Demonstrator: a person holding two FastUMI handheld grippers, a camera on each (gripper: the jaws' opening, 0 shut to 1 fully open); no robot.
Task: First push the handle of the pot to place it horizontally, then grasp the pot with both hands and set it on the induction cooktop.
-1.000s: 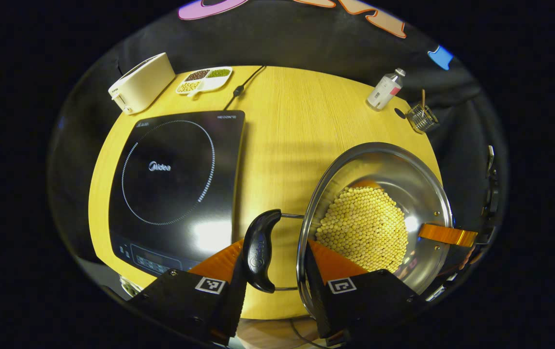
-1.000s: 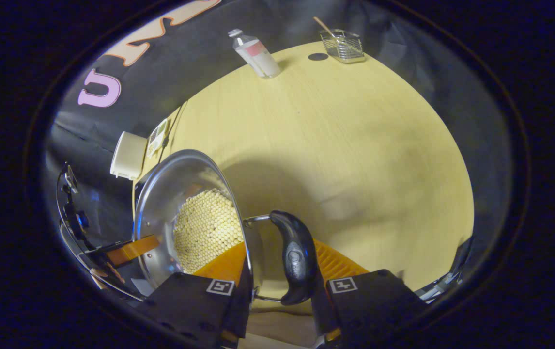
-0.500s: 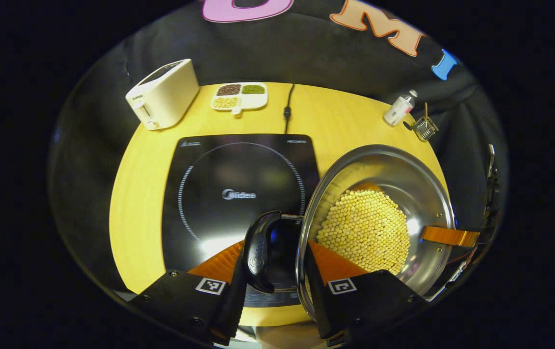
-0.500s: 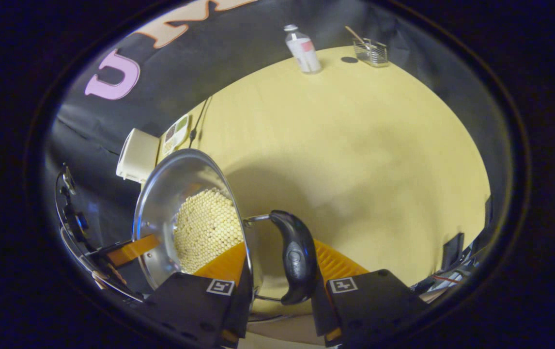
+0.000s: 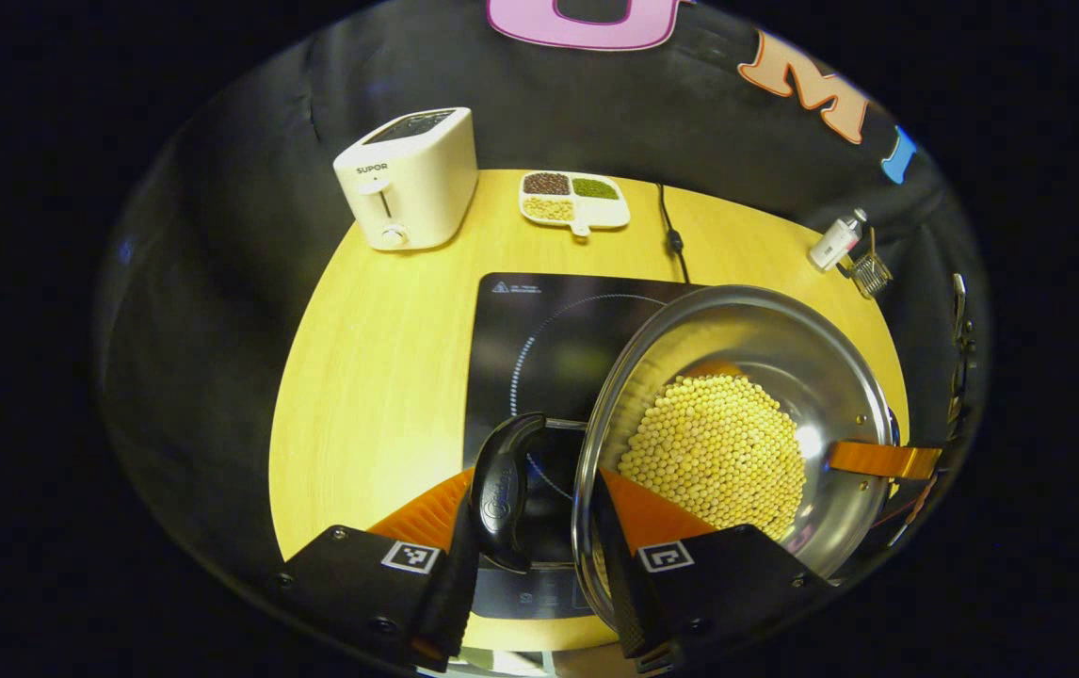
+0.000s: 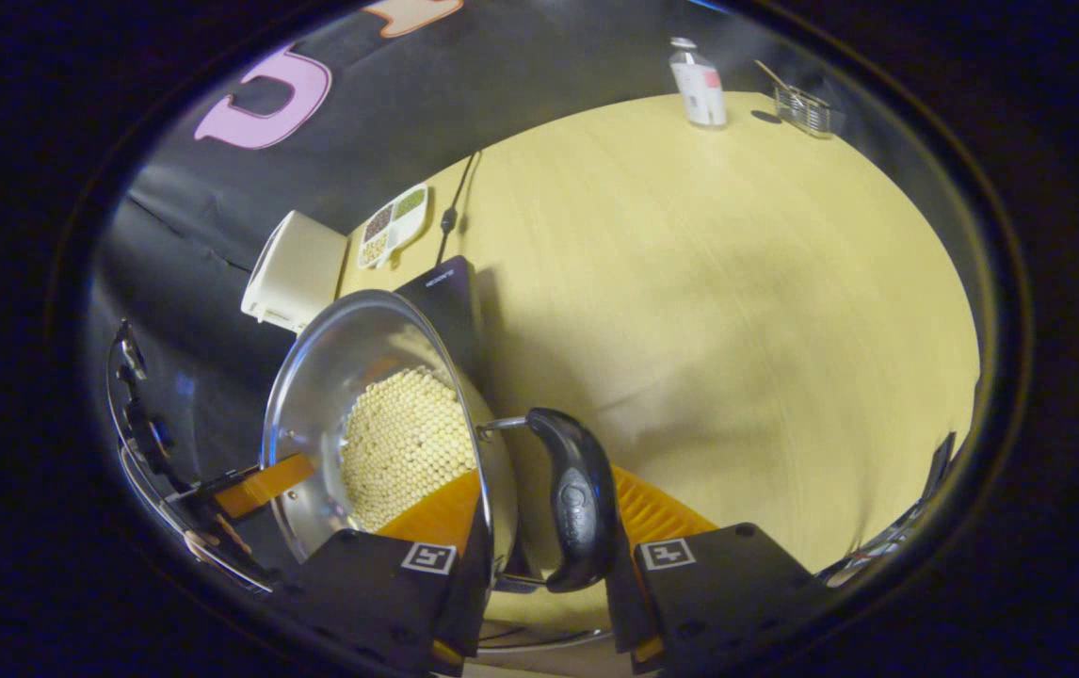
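A steel pot (image 5: 765, 330) full of pale yellow beans (image 5: 714, 452) hangs in the air between both grippers. My left gripper (image 5: 539, 513) is shut on its black side handle (image 5: 500, 490), one finger outside the handle and one inside the rim. In the right gripper view my right gripper (image 6: 549, 523) is shut on the opposite black handle (image 6: 579, 499) of the pot (image 6: 332, 367) the same way. The pot hovers over the right part of the black induction cooktop (image 5: 539, 330), whose corner (image 6: 445, 292) peeks out behind the rim.
On the round wooden table (image 5: 370, 377), a white toaster (image 5: 408, 174) and a divided dish of beans (image 5: 574, 198) stand behind the cooktop, with its cord (image 5: 671, 235) trailing back. A small bottle (image 5: 833, 242) and a wire basket (image 5: 869, 273) stand at the far right edge.
Both grippers have carried the pot to the left across the table. The cooktop, earlier off to the pot's left, now lies partly under it. Both grips are unchanged.
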